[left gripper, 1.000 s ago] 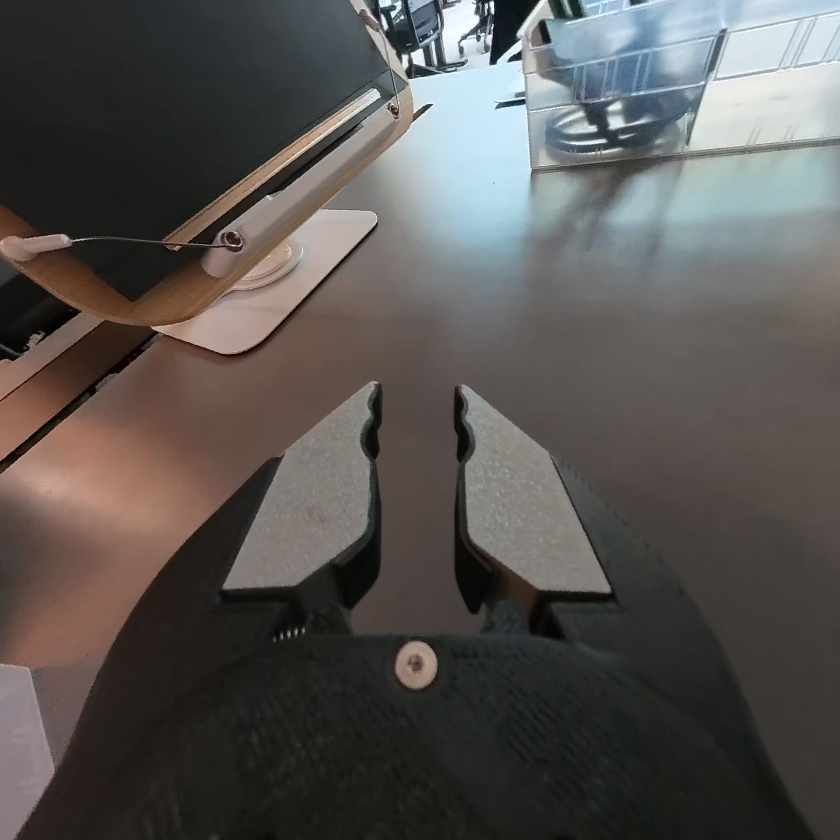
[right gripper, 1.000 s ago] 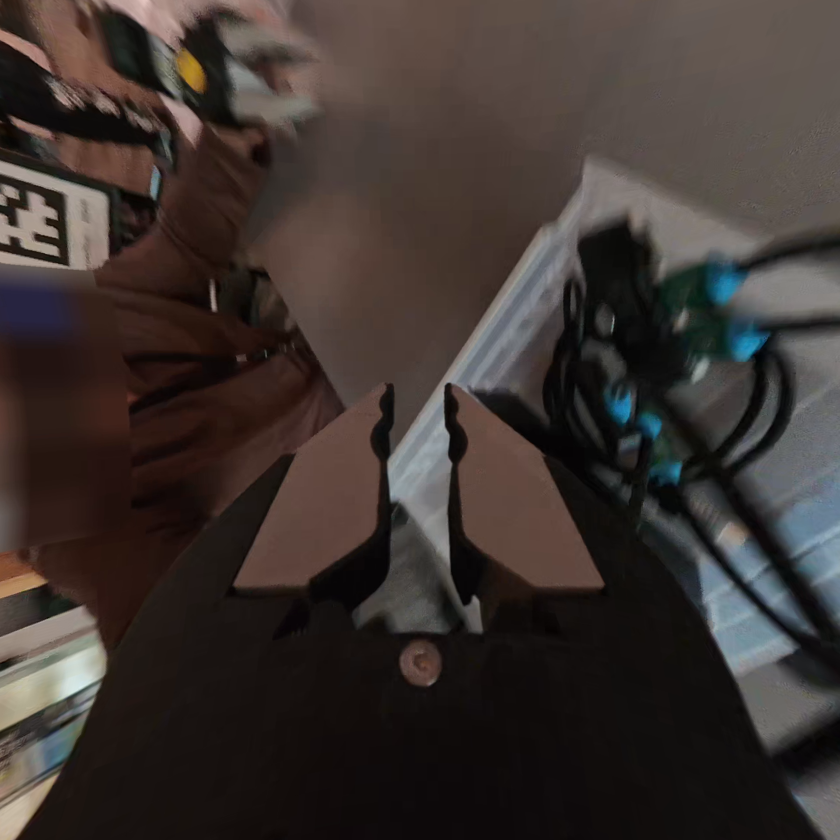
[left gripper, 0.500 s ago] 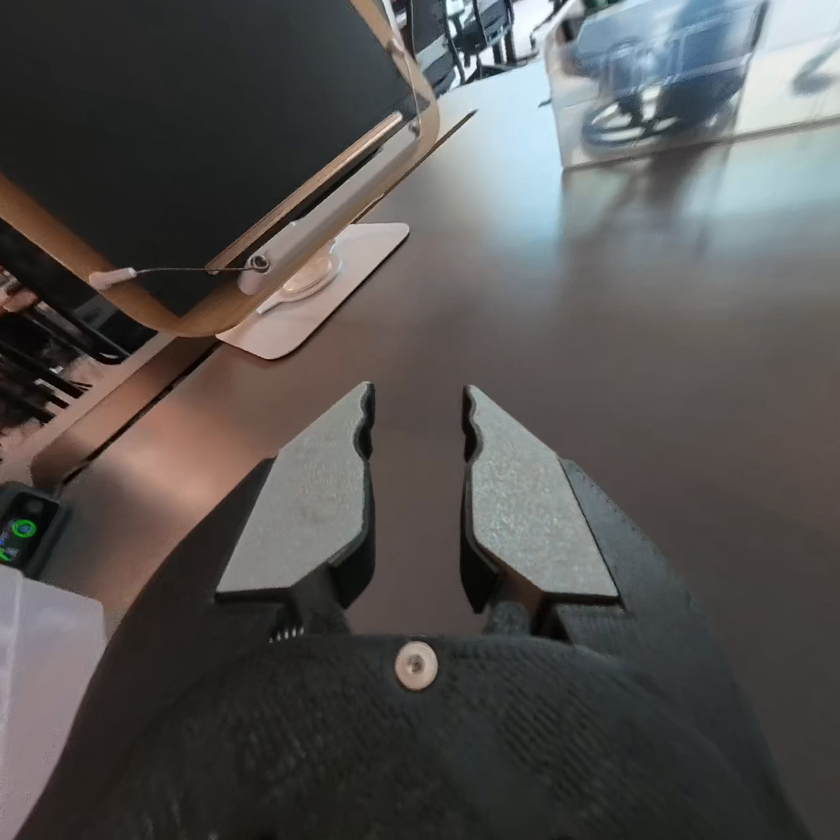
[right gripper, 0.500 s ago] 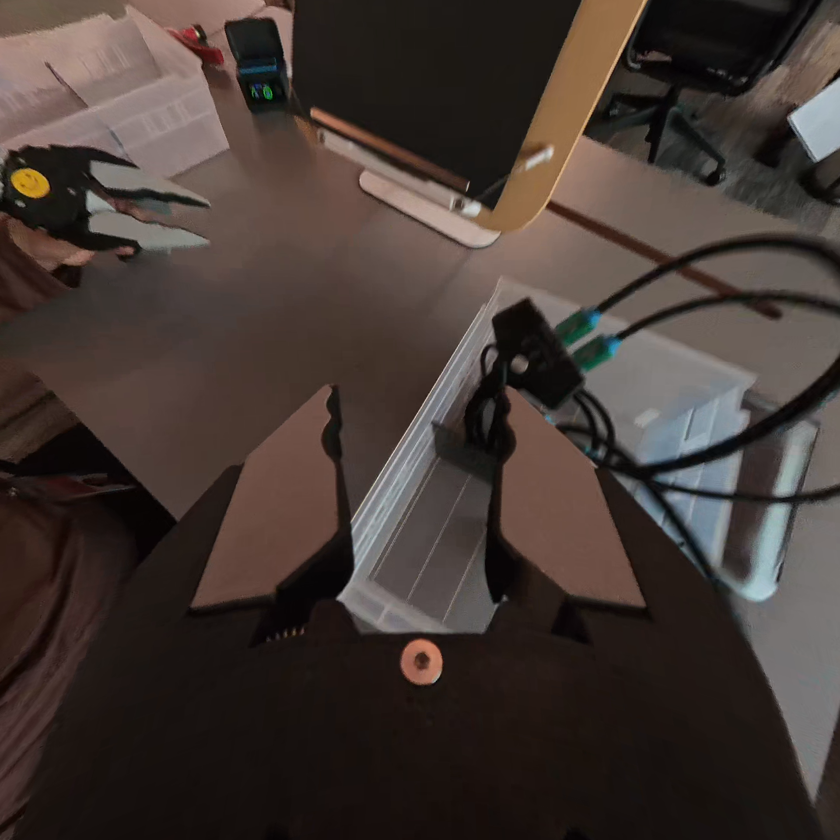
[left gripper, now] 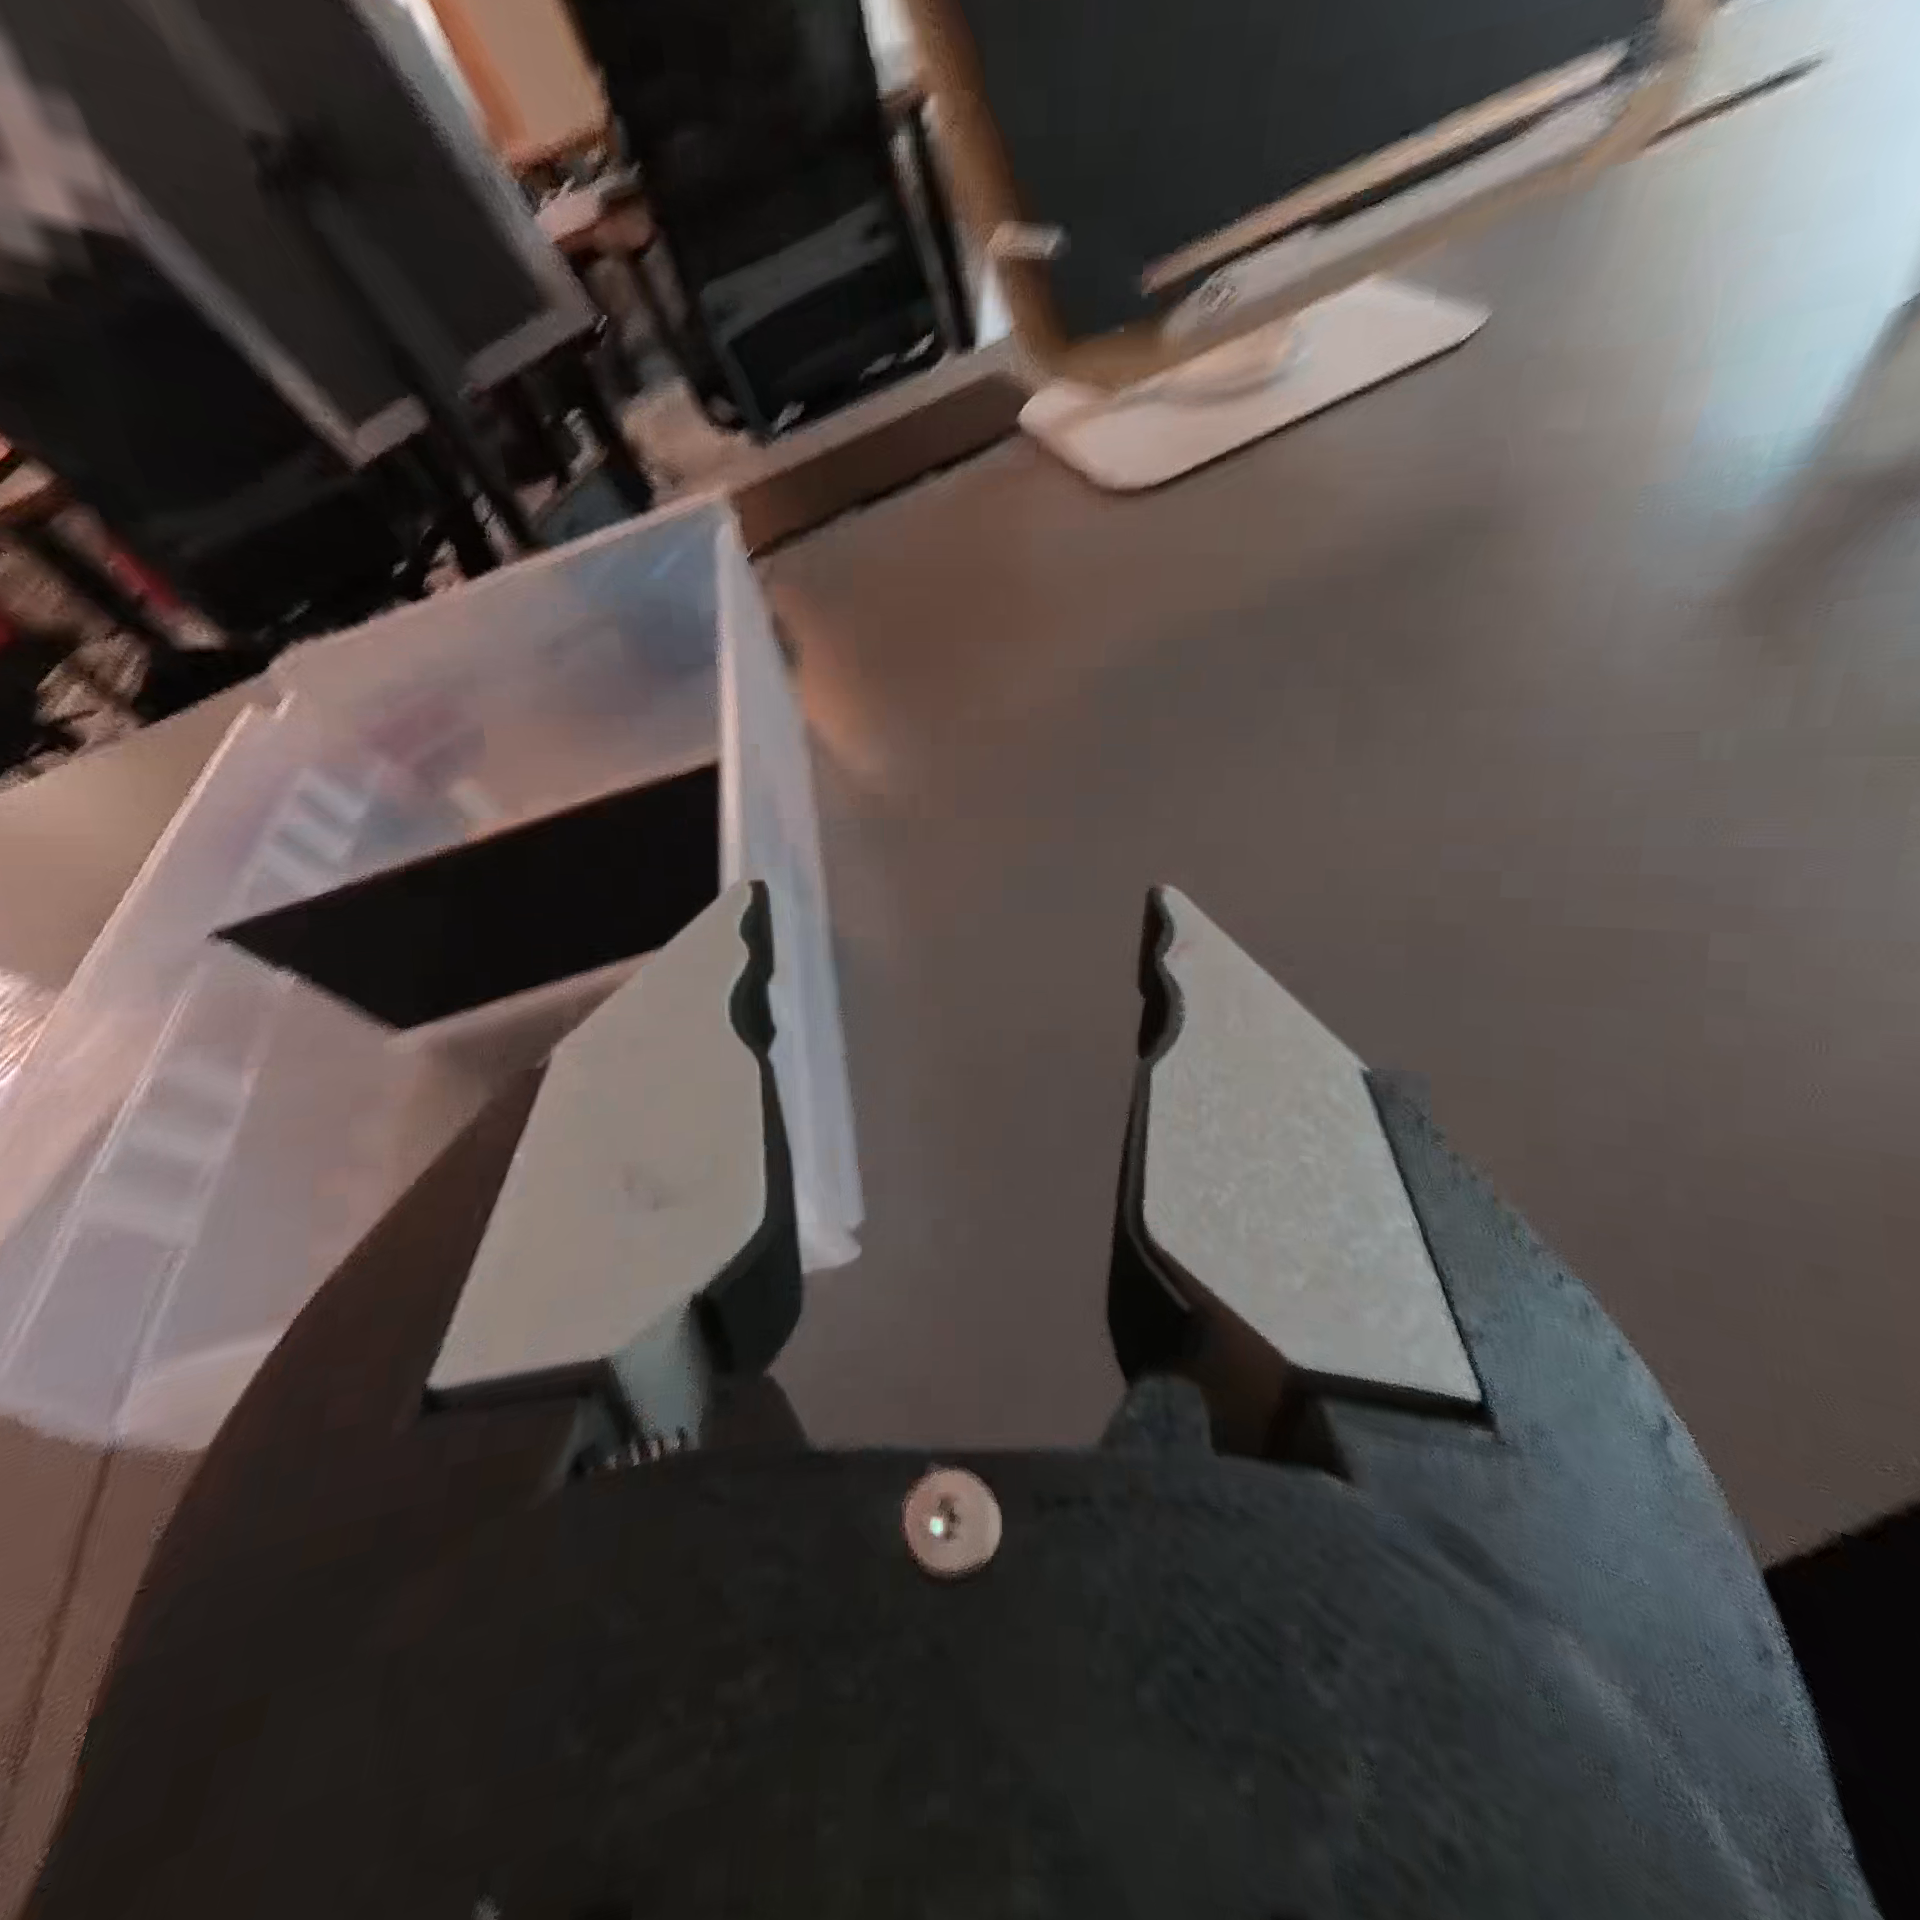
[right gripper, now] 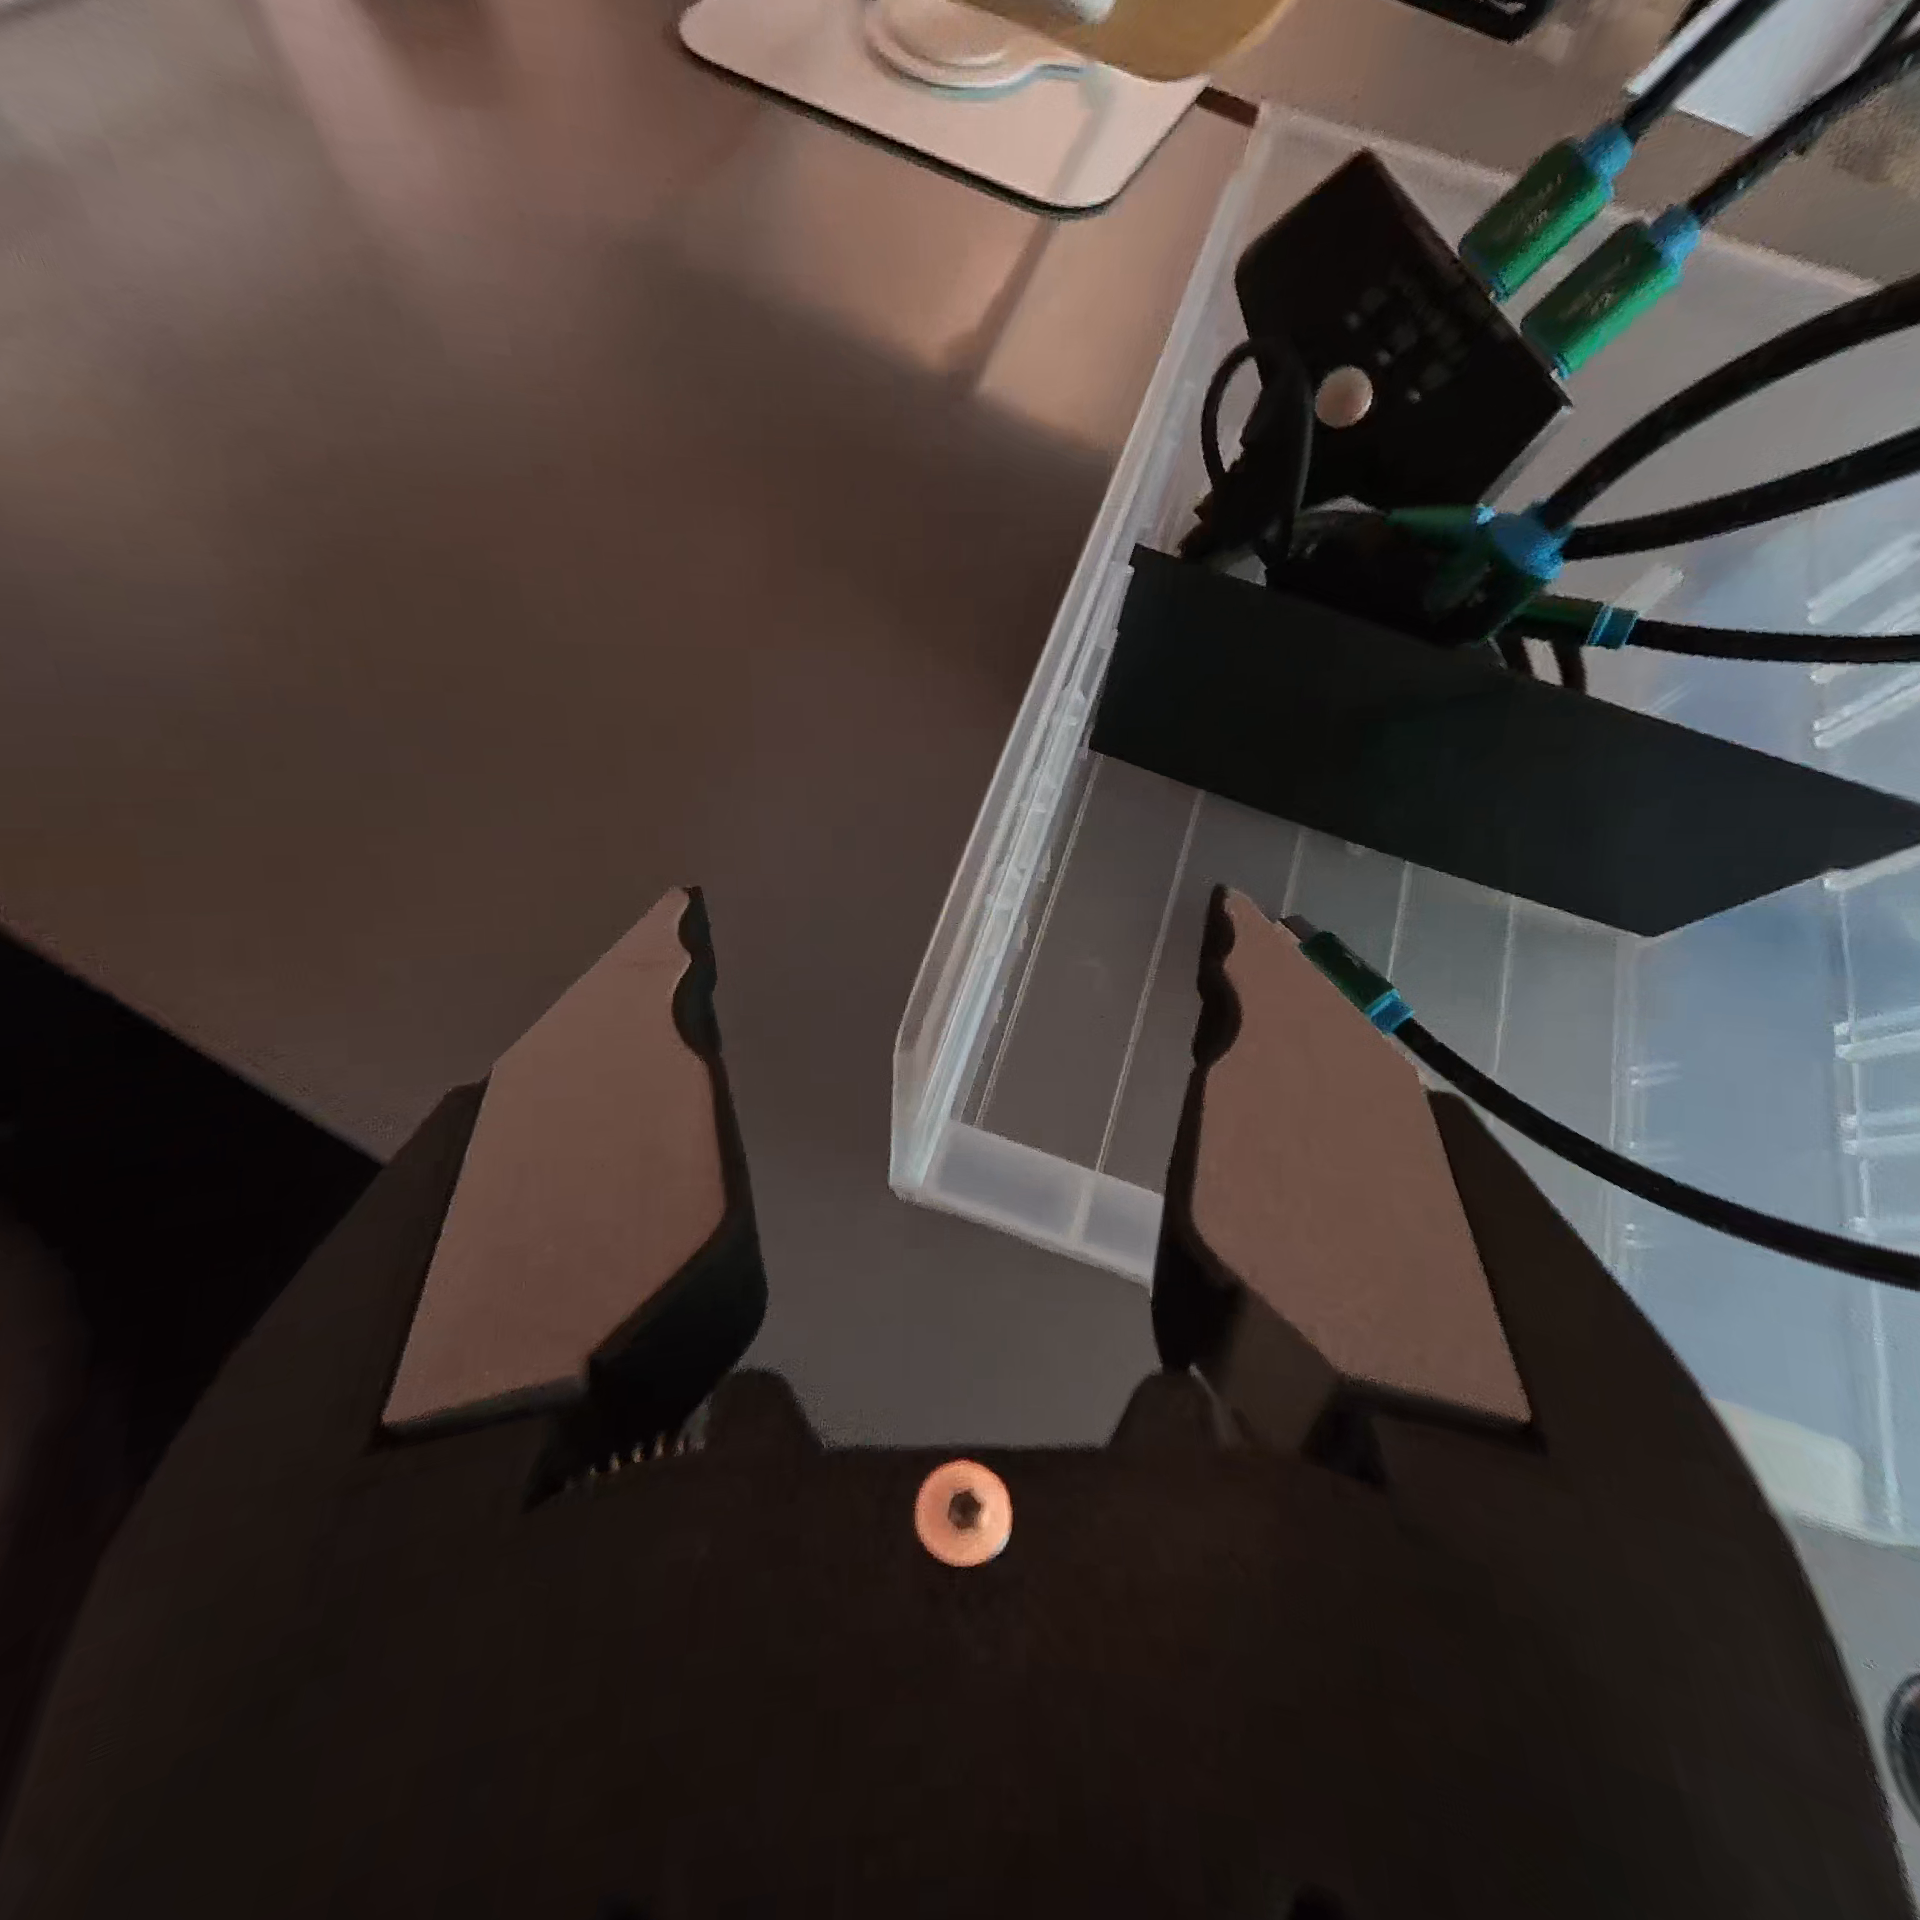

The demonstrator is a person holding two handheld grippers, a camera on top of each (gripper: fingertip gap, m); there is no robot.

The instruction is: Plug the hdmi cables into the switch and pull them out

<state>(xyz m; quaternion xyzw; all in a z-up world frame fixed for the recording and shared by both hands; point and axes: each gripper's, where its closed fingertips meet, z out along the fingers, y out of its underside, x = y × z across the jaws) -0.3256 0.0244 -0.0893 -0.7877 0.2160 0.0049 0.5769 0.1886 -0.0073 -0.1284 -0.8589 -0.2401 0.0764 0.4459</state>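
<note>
- A dark brown tabletop [right gripper: 520, 520] is being shown in both views, carrying a clear plastic bin [right gripper: 997, 914] near its edge.
- A black switch [right gripper: 1392, 332] is being propped at the far end of the bin, tilted, with two green-and-blue HDMI plugs [right gripper: 1538, 218] being held in its side.
- Black braided hdmi cables [right gripper: 1714, 488] are being led off to the right; further green plugs [right gripper: 1475, 561] are being seen bunched below the switch, their seating not being discernible.
- One loose plug [right gripper: 1351, 971] is being seen inside the bin, just beside the right finger's tip.
- A black divider panel [right gripper: 1455, 758] is being shown standing across the bin, between the right hand-held gripper [right gripper: 956, 914] and the switch.
- A white monitor base [right gripper: 935, 94] is being shown at the far side of the tabletop.
- The right hand-held gripper is being held above the bin's near corner, angled downward, fingers spread wide and holding nothing.
- The left hand-held gripper [left gripper: 956, 914] is being held over the tabletop beside the bin's wall [left gripper: 779, 883], likewise spread and holding nothing.
- The switch and cables are being shown only in the right wrist view; in the blurred left wrist view, desks beyond the tabletop edge are being shown instead.
</note>
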